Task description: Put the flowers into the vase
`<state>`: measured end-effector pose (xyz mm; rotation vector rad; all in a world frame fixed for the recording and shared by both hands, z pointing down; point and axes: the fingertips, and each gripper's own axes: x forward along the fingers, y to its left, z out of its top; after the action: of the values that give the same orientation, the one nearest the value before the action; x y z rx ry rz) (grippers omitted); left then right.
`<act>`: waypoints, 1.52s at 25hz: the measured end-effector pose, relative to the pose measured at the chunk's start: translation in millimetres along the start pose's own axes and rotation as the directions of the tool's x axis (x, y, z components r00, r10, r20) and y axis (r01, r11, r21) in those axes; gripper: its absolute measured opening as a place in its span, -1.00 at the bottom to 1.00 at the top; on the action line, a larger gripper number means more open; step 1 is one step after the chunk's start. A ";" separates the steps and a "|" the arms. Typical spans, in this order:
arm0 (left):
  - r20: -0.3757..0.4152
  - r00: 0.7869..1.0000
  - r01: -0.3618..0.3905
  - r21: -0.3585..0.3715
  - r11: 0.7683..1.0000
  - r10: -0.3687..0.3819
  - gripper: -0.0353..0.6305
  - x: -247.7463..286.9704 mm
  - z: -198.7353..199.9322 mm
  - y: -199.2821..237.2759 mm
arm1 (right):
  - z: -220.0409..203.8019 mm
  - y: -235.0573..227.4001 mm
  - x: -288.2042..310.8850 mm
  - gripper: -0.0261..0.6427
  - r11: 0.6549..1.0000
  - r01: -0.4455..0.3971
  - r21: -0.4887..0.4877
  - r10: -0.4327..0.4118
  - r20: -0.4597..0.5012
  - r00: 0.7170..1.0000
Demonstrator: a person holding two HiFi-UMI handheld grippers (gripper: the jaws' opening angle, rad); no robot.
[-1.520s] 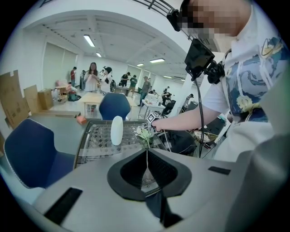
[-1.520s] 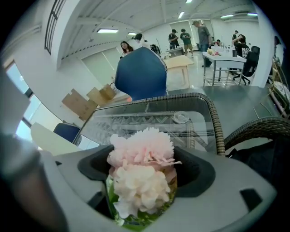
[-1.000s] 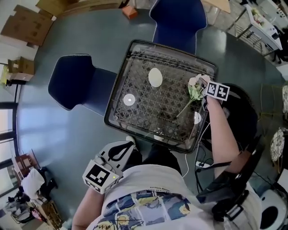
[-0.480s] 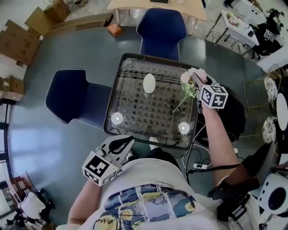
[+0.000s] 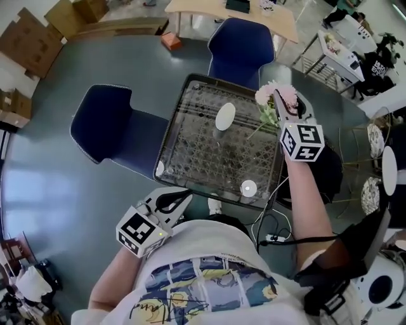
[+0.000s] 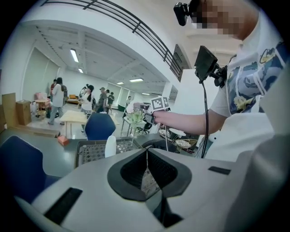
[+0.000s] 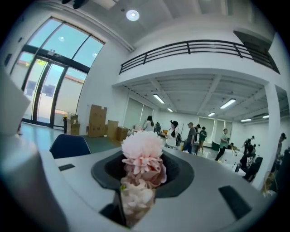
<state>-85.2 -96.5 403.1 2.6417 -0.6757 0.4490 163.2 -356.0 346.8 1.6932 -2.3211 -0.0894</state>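
A white oval vase (image 5: 224, 117) stands on the patterned glass table (image 5: 190, 159); the left gripper view shows the vase (image 6: 110, 146) too. My right gripper (image 5: 285, 106) is shut on a bunch of pink and cream flowers (image 5: 276, 94), held in the air over the table's right edge. Their green stem (image 5: 257, 130) slants down toward the tabletop. In the right gripper view the blooms (image 7: 141, 158) fill the gap between the jaws of the right gripper (image 7: 138, 183). My left gripper (image 5: 166, 204) hangs shut and empty close to my body, off the table's near edge.
Two blue chairs (image 5: 101, 124) (image 5: 241, 41) stand at the table's left and far sides. A small white disc (image 5: 248, 188) lies near the table's front right corner. Cardboard boxes (image 5: 28, 35) sit far left, a wooden table (image 5: 231, 13) beyond, and wire racks (image 5: 330, 51) to the right.
My right gripper has lifted the flowers off the table's right edge and turned, so the blooms now point away from me. The left gripper has shifted only slightly.
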 end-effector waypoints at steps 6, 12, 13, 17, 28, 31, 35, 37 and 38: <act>0.019 0.999 -0.041 -0.005 0.999 0.041 -0.86 -28.0 -3.7 17.8 | 45.3 44.6 20.4 -0.47 0.994 -0.021 -0.105 0.034 0.125 0.992; 0.004 0.997 -0.082 -0.018 0.996 0.082 -0.86 -45.1 -13.9 30.9 | 62.3 69.0 43.9 -0.47 0.990 -0.043 -0.131 0.065 0.174 0.983; 0.002 0.996 -0.091 -0.024 0.996 0.091 -0.86 -47.3 -15.9 33.2 | 62.7 72.7 48.3 -0.47 0.989 -0.047 -0.137 0.072 0.178 0.981; 0.001 0.994 -0.108 -0.043 0.993 0.108 -0.86 -49.5 -16.2 43.7 | 56.5 81.4 67.8 -0.47 0.986 -0.060 -0.158 0.088 0.180 0.980; -0.034 0.989 -0.143 -0.062 0.988 0.141 -0.86 -51.1 -19.5 56.5 | 36.6 94.1 91.4 -0.48 0.984 -0.096 -0.148 0.123 0.185 0.975; -0.038 0.989 -0.148 -0.063 0.987 0.146 -0.86 -50.4 -20.2 58.2 | 49.2 97.0 89.4 -0.48 0.980 -0.094 -0.176 0.131 0.210 0.969; -0.035 0.989 -0.147 -0.061 0.987 0.145 -0.86 -43.1 -16.8 58.4 | 45.3 96.6 91.6 -0.48 0.972 -0.100 -0.214 0.144 0.204 0.968; -0.033 0.989 -0.146 -0.060 0.988 0.144 -0.86 -40.4 -13.5 58.5 | 36.8 96.1 94.5 -0.48 0.972 -0.108 -0.208 0.148 0.188 0.971; -0.034 0.989 -0.146 -0.060 0.987 0.144 -0.86 -40.0 -12.4 58.6 | 32.2 96.8 95.7 -0.48 0.973 -0.113 -0.203 0.150 0.179 0.972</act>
<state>-151.1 -123.2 414.6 2.5326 -0.8629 0.4978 38.5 -419.0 352.6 1.4911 -2.4655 -0.4549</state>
